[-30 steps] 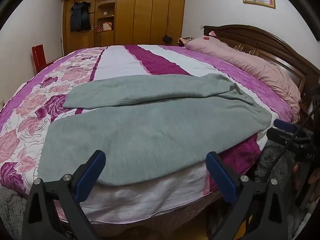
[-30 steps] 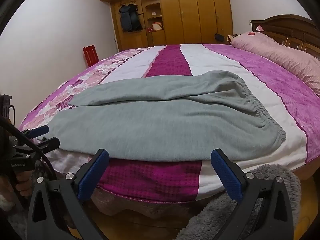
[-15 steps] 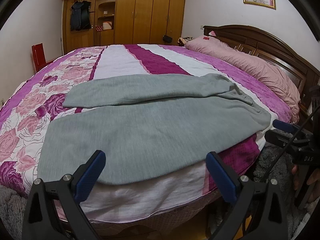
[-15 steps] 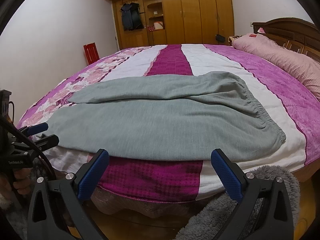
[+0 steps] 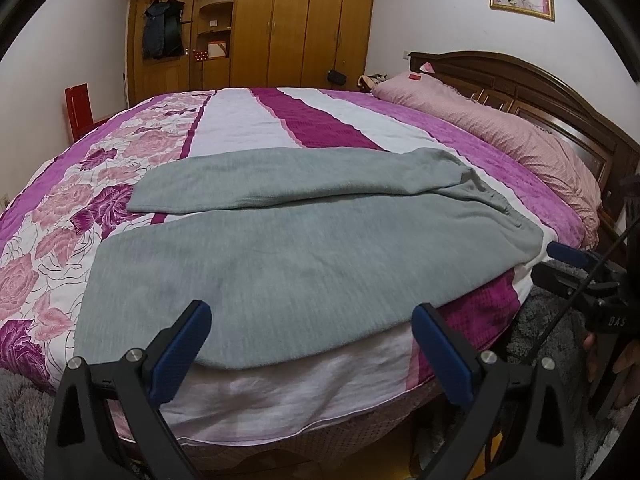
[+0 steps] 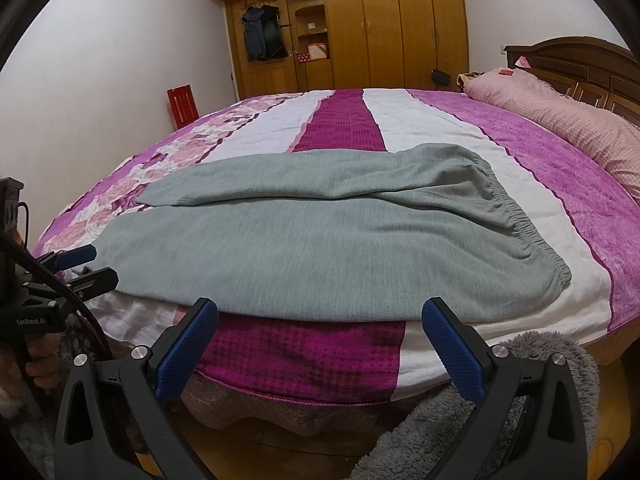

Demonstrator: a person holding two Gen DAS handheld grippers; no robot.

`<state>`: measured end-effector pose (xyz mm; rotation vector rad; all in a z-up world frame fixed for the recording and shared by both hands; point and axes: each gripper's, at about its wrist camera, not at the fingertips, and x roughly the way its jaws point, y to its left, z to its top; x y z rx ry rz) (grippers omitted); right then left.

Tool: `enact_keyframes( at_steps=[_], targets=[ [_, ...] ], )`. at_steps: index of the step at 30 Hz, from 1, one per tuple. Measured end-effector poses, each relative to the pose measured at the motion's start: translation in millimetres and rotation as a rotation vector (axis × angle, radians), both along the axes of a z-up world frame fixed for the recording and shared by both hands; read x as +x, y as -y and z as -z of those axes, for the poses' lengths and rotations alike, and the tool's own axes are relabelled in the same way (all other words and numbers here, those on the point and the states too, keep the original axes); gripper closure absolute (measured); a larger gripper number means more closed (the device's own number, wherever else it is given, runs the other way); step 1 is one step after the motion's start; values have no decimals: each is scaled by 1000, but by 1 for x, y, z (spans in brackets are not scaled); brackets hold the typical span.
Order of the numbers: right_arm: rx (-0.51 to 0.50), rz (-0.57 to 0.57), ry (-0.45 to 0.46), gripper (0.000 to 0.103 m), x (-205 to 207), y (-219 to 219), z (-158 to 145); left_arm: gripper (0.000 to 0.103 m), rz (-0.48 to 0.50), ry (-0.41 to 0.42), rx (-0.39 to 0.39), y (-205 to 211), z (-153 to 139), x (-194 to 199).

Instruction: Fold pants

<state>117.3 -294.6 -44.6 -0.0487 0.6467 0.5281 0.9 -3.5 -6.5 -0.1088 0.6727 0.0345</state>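
Note:
Grey pants (image 5: 296,256) (image 6: 320,240) lie flat across the near side of the bed, waistband to the right, both legs running left, the far leg angled away from the near one. My left gripper (image 5: 310,338) is open just short of the near leg's lower edge, holding nothing. My right gripper (image 6: 318,334) is open in front of the bed's edge, below the pants' near hem. From the right wrist view the left gripper's blue fingers (image 6: 76,256) show by the leg cuff; the right gripper's fingers (image 5: 568,254) show near the waistband in the left wrist view.
The bed (image 5: 248,128) has a purple, white and floral cover. A pink pillow (image 5: 500,136) lies along the dark wooden headboard (image 5: 560,92). Wooden wardrobes (image 6: 400,24) fill the far wall, a red crate (image 6: 182,106) stands at the left wall. Grey fluffy rug (image 6: 460,420) lies below.
Both grippers have edged slightly closer to the bed's edge and the pants. The pants have not moved and both stay open.

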Motion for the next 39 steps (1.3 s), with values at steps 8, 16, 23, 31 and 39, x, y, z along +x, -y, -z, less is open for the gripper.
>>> enact_keyframes(
  at_steps=[8,16,23,31,39],
  targets=[
    [-3,1,-1,1,0,-1,0,1,1,2,2,0,-1,0],
    [-8,2,-2,1,1,-1,1,1,4,3,-6,0,-1,0],
    [-10,0,1,1,1,-1,1,1,4,6,17,4,-1,0],
    [-13,-1,2,1,1,-1,2,1,0,1,9,5,-1,0],
    [-16,-1,3,1,1,-2,1,1,-1,-6,6,5,1,-1]
  ],
)
